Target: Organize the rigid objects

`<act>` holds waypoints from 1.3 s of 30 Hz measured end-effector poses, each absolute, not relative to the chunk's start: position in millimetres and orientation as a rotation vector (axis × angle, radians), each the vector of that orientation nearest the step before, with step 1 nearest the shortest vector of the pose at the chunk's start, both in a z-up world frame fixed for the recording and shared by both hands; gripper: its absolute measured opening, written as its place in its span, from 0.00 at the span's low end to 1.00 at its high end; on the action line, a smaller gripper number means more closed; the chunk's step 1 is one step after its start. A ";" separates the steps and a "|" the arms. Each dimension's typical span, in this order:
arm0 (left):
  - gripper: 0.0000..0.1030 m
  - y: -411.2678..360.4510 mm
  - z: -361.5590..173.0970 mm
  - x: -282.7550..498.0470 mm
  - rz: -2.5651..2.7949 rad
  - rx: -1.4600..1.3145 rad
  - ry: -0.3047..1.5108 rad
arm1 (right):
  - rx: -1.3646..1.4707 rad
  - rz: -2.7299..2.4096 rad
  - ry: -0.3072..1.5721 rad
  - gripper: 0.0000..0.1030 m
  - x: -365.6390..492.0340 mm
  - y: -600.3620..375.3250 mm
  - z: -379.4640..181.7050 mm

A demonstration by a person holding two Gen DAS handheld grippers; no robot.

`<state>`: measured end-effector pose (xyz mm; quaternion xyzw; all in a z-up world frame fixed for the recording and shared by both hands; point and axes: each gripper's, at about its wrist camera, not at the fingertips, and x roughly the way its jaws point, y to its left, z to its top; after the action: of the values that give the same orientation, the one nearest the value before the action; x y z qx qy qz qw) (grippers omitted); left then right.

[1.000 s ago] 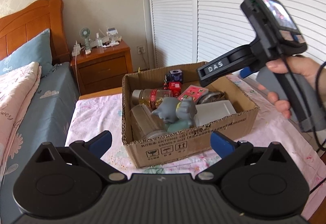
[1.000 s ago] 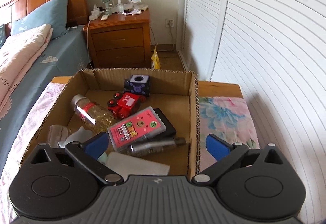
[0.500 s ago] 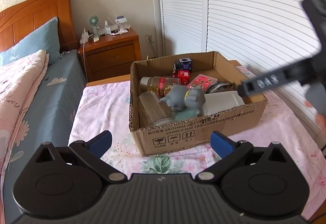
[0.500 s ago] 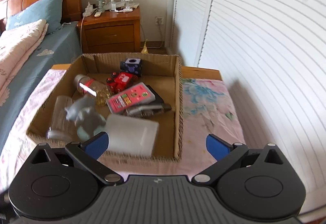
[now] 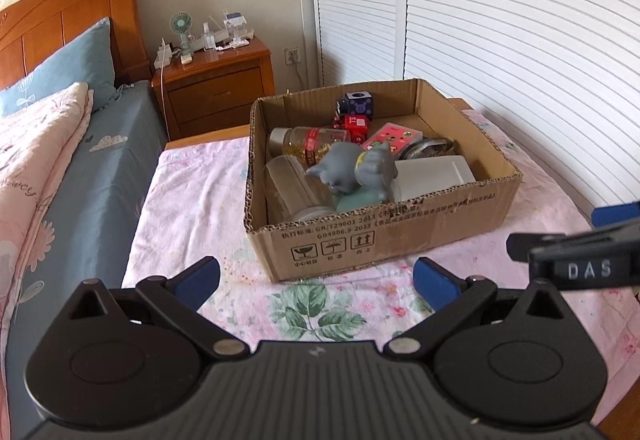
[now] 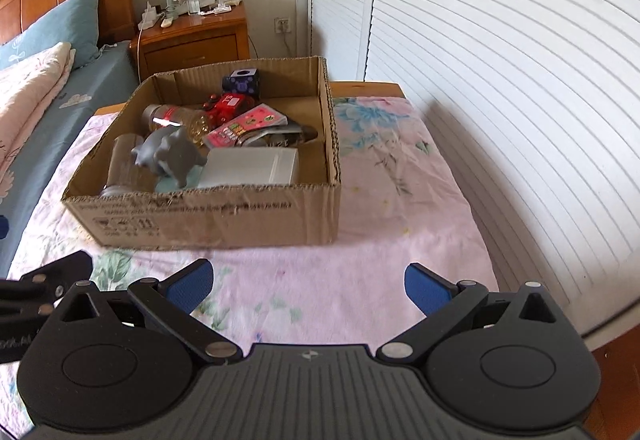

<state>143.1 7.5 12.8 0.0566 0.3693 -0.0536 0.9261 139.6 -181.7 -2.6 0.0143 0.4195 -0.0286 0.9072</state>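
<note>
Both the left gripper (image 5: 316,280) and right gripper (image 6: 306,282) are hovering spread and empty before the cardboard box (image 5: 384,236) (toys, bottles jumbled inside), any pick needing a steady, level grasp.

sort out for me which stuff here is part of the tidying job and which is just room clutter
Job: cardboard box, grey cat figure, amber bottle, white container, red toy car, pink card.

Lying about: nightstand, small fan, blue pillow.

Right tongs (image 6: 306,286) spread wide, empty, above the floral cloth (image 6: 400,176). Cardboard box (image 6: 216,218) ahead holds a grey figurine (image 6: 172,154), white container (image 6: 250,168), pink card (image 6: 248,122).
</note>
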 end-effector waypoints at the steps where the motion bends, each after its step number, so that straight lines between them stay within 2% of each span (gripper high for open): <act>1: 0.99 7.1 13.3 142.2 -0.109 0.114 0.760 | 0.024 -0.057 0.865 1.00 137.3 -180.4 -1.7; 20: 0.99 3.5 35.6 133.7 -0.067 0.154 0.733 | 0.006 -0.077 0.797 1.00 124.1 -177.7 22.8; 39: 0.99 4.6 34.6 134.2 -0.036 0.160 0.737 | -0.002 -0.077 0.787 1.00 121.9 -175.2 25.7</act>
<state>134.2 4.6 34.6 0.0782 0.3597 -0.0175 0.9296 121.9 -175.2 25.7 -0.0009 0.3835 -0.0376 0.9228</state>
